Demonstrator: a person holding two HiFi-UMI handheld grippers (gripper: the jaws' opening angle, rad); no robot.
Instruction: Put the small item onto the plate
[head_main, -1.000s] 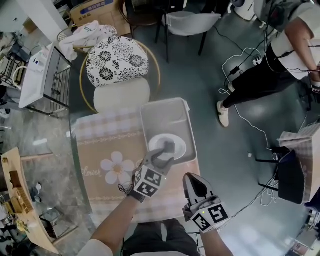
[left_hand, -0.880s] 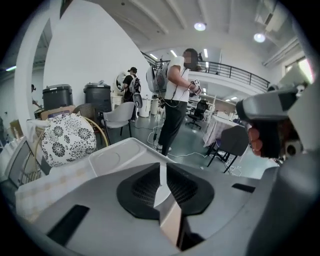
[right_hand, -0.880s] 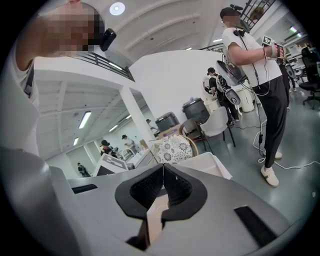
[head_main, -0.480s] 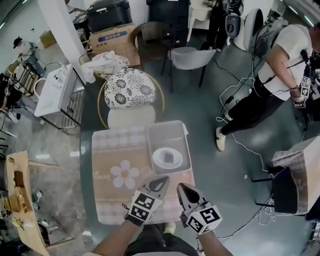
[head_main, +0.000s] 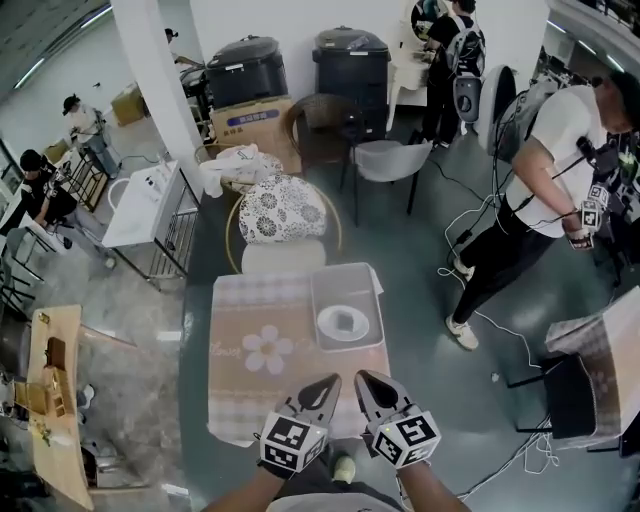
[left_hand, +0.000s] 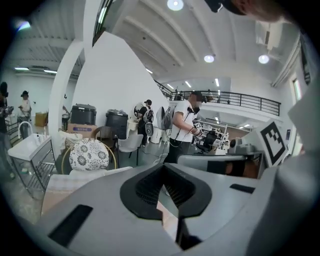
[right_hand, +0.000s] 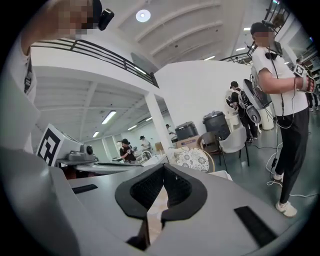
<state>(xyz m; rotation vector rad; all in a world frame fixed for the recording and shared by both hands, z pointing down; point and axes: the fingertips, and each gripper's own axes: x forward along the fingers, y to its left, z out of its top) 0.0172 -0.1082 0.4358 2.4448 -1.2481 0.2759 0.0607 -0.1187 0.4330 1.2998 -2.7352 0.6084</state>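
Head view, looking steeply down: counter (head_main: 240, 400) under a checked cloth with a flower print at its centre. At the far right part of the cloth, a pale rectangular tray (head_main: 318, 300); inside it, a white round plate (head_main: 330, 326). Small item (head_main: 348, 319), grey and blocky, lying on the middle of the plate, touched by neither gripper.

Near edge of the view: left gripper (head_main: 322, 386) and right gripper (head_main: 366, 382) side by side, tips close to each other, both pointing away from the person and well apart from the tray. Marker cubes facing the camera.

Left gripper view: fingers (left_hand: 150, 187) closed tip to tip, nothing between them. Right gripper view: fingers (right_hand: 146, 190) closed in the same way, tips touching, likewise empty.

Beyond the counter: round-backed chair (head_main: 282, 212) with a black-and-white patterned cushion, drawn up to the far edge. Further back, a grey chair (head_main: 388, 158) and two dark bins (head_main: 247, 68) against the wall. To the right, a standing person (head_main: 545, 170) in a white top and dark trousers.
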